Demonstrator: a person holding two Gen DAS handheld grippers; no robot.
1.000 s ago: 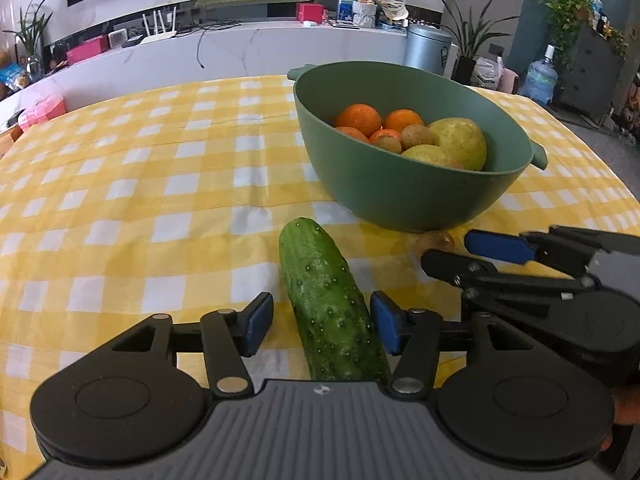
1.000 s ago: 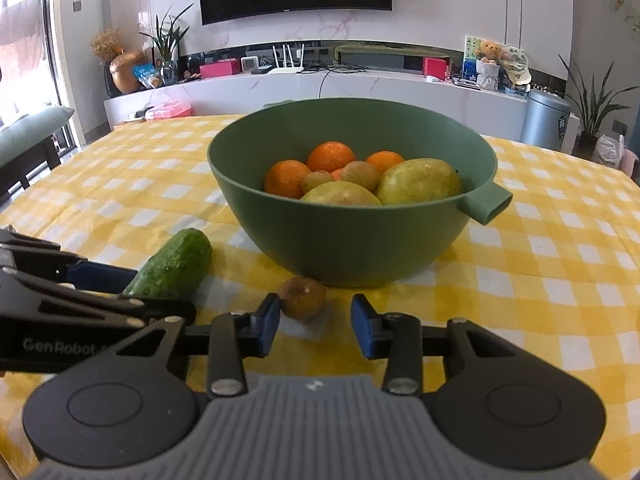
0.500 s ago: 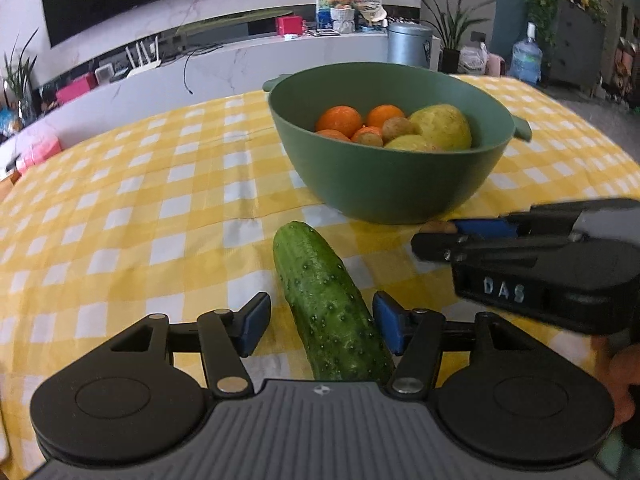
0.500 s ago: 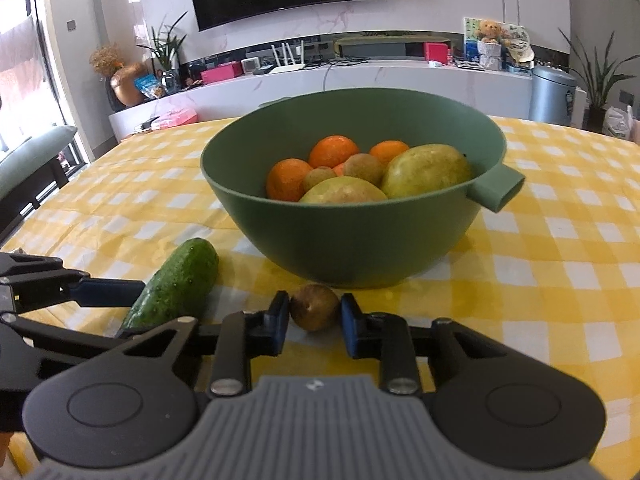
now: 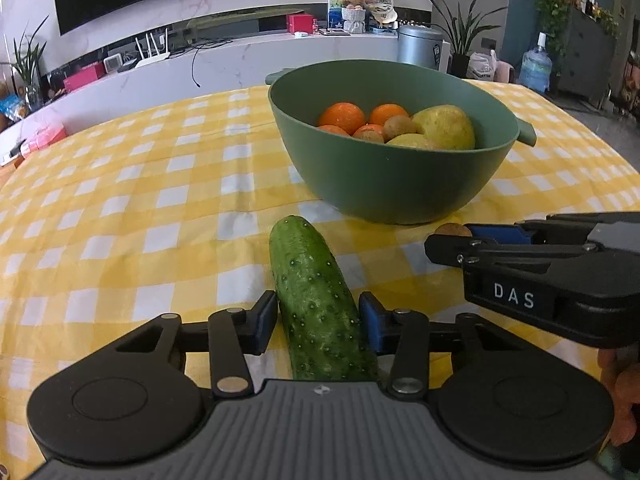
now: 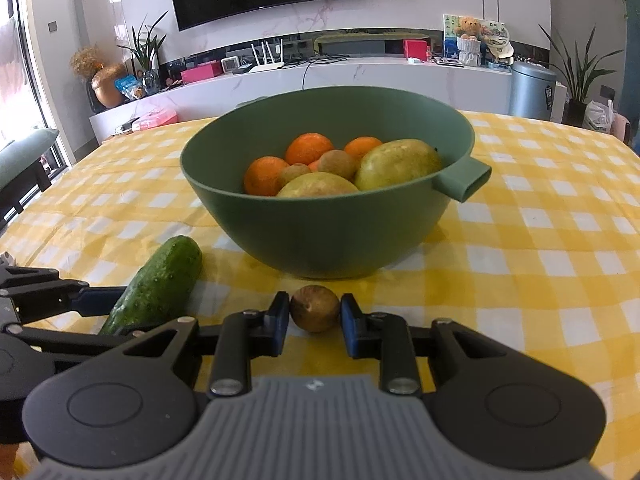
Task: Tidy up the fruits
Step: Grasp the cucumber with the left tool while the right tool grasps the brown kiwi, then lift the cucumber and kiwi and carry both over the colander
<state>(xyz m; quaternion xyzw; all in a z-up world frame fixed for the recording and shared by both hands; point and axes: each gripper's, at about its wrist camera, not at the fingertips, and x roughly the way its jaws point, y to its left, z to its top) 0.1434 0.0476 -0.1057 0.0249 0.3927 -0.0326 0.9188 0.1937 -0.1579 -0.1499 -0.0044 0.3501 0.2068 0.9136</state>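
A dark green cucumber [image 5: 312, 280] lies on the yellow checked tablecloth [image 5: 120, 208], in front of a green bowl [image 5: 400, 184]. My left gripper [image 5: 318, 316] straddles its near end; the jaws are closing and both blue pads touch its sides. To the right, a small brown kiwi [image 6: 315, 308] sits on the cloth just before the bowl [image 6: 320, 240]. My right gripper [image 6: 315, 312] is shut on it, one pad on each side. The left wrist view shows the right gripper [image 5: 450, 238] side-on with the kiwi [image 5: 452, 229] at its tips. The cucumber [image 6: 160, 284] appears left in the right wrist view.
The bowl holds oranges [image 6: 308, 148], kiwis and large yellow-green fruits [image 6: 396, 164], and has a handle [image 6: 466, 180] on its right. Beyond the table stand a white counter [image 6: 360, 76] with clutter, a wall screen and plants. A person's hand [image 5: 624, 400] shows at right.
The right gripper's jaws came together on the kiwi, which stood loose between them a second ago. The left gripper's jaws narrowed from wide apart to touching the cucumber.
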